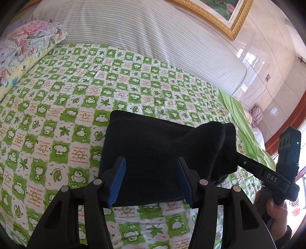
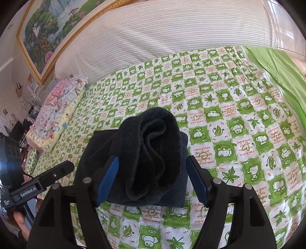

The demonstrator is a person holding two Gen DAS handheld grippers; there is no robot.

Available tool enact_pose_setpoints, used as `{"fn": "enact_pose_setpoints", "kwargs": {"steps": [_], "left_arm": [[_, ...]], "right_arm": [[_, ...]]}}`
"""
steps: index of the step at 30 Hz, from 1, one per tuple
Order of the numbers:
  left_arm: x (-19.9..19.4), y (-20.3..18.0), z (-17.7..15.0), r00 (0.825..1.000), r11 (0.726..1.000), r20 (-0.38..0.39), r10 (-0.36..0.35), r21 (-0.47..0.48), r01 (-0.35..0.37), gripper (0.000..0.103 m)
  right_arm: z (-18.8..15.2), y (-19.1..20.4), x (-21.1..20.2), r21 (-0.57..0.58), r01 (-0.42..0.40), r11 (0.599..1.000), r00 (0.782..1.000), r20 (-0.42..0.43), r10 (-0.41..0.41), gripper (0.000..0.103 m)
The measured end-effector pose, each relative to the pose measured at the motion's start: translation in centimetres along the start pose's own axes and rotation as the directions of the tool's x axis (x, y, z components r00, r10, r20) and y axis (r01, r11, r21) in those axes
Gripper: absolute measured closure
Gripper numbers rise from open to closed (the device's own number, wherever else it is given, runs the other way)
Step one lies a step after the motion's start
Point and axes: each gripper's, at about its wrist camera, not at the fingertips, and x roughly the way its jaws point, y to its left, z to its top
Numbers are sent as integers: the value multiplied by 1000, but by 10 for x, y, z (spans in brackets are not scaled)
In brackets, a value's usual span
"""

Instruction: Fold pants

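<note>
- Left gripper [image 1: 151, 180], in the left wrist view, has its blue-padded jaws spread wide over the near edge of the black pants [image 1: 153, 153]; nothing is pinched between them.
- Folded into a dark rectangle, the pants lie on the green-and-white checked bedsheet [image 1: 67, 99], and their right side is lifted into a bulging hump.
- Right gripper [image 1: 248, 164] reaches in from the right in this view, its front end buried under that raised fabric; whether it clamps the cloth cannot be told from here.
- A floral pillow [image 1: 28, 42] sits at the upper left, and a gold-framed painting [image 1: 220, 13] hangs above the striped headboard.
- Right gripper [image 2: 153, 180], in the right wrist view, has its jaws well apart, with a thick rolled bunch of the pants [image 2: 153, 153] rising between the blue pads [image 2: 107, 182]; the pads do not visibly press on it.
- Beneath the bunch, the flat folded layer rests on the bedsheet [image 2: 239, 124].
- Left gripper [image 2: 57, 170] shows at the left edge, just beside the pants' left side.
</note>
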Motion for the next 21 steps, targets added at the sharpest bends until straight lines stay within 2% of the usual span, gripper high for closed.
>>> {"fn": "enact_pose_setpoints", "kwargs": {"steps": [8,17,21], "left_arm": [[17,19,-1,999,999,-35,32,-18,-32,48],[38,33,0,996,998,-68,51,-23,-52,44],[49,36,1,995,998,-87,55,-23,-57,41]], "right_arm": [[-13,-23,11,46,66,997,997,-42,-64,30],[-20,-37,23,76,34,997,998,-50,-30,29],[-22,-44,29,102,-7,995,998,-59,13,29]]}}
